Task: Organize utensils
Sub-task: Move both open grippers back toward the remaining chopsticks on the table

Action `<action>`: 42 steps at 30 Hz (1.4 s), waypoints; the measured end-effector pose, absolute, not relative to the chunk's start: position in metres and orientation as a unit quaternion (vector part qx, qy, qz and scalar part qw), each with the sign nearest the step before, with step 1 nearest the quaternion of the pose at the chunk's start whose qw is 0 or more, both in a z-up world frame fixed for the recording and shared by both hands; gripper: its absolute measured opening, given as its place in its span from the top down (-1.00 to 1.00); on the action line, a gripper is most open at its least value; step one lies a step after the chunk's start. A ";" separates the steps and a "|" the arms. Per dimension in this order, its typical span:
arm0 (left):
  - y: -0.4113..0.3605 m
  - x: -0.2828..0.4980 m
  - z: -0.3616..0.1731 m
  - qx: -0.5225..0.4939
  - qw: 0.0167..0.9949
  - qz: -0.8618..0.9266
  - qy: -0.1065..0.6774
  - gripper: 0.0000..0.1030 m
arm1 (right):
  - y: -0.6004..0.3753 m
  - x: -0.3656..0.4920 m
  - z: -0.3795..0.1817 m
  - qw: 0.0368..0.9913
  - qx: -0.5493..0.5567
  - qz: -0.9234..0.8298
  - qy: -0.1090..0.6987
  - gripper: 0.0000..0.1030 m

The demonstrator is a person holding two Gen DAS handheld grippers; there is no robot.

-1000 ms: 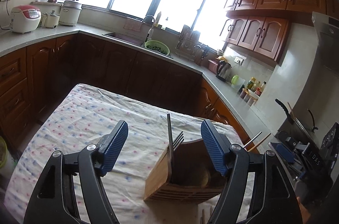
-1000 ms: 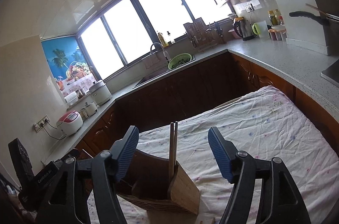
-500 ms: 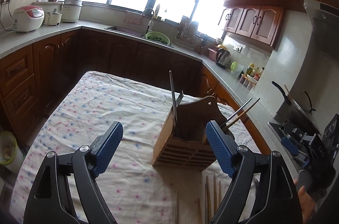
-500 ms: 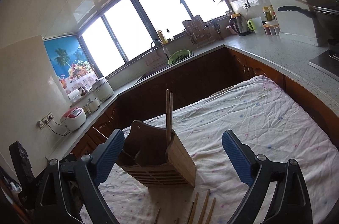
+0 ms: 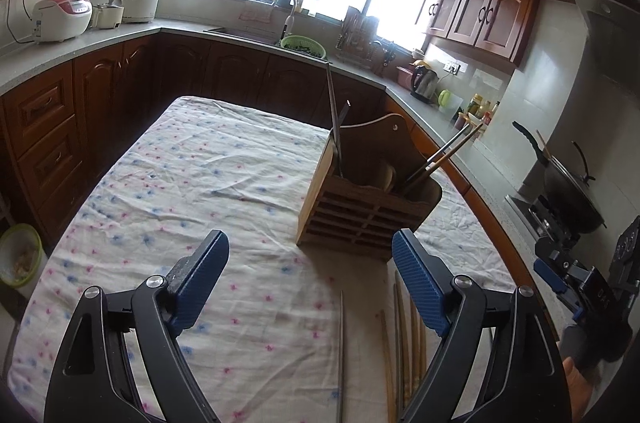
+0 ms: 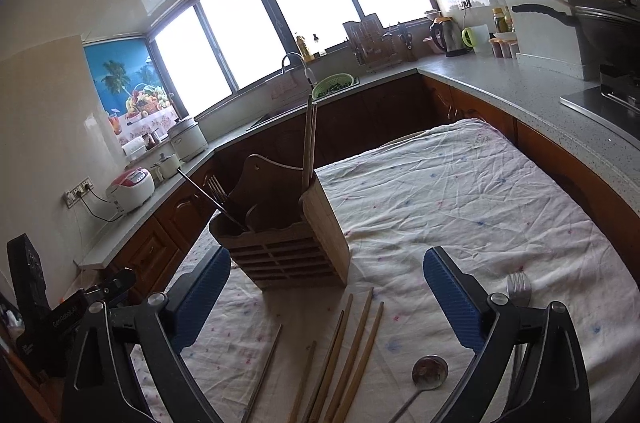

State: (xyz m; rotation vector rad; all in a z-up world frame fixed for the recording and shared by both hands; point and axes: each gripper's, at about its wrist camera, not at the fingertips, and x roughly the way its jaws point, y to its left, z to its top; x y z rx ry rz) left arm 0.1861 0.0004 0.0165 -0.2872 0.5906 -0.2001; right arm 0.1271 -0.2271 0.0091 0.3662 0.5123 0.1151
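A wooden utensil holder point(image 5: 362, 201) is standing upright on the cloth-covered worktop point(image 5: 192, 183), just beyond both grippers. In the left wrist view its left compartment is holding a metal chopstick point(image 5: 334, 121) and a fork point(image 5: 343, 115), both leaning slightly, while its right compartment is holding a pair of wooden chopsticks point(image 5: 442, 159) tilting out to the right. A pale rounded piece is showing in the middle compartment, too hidden to name.

The left gripper point(image 5: 310, 281) is hovering with its blue pads spread wide apart and nothing between them. The right gripper point(image 6: 326, 297) is likewise gaping, holding nothing.

On the near side of the holder, loose wooden chopsticks point(image 6: 352, 347) are lying side by side on the cloth, with a single metal chopstick point(image 6: 264, 371) lying to their left.

The right wrist view is showing what the left one is missing: a metal spoon point(image 6: 428, 373) lying right of the loose chopsticks, and a second fork point(image 6: 519, 287) lying near the right finger, partly hidden behind it. The left wrist view alone is showing a wok point(image 5: 568, 191) on the stove at far right and a green bowl point(image 5: 16, 255) low beside the worktop at left.
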 end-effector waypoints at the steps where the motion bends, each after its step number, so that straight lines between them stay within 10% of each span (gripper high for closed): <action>1: 0.000 0.184 0.013 -0.139 0.941 -0.098 0.293 -0.67 | -0.228 0.124 0.007 0.949 0.180 0.054 0.254 -0.91; 35: -0.043 0.211 -0.049 -0.057 0.905 -0.113 0.407 -0.67 | -0.226 0.136 -0.046 0.928 0.158 0.043 0.334 -0.90; 42: -0.066 0.229 -0.060 -0.026 0.893 -0.133 0.429 -0.42 | -0.225 0.158 -0.059 0.917 0.160 0.042 0.362 -0.23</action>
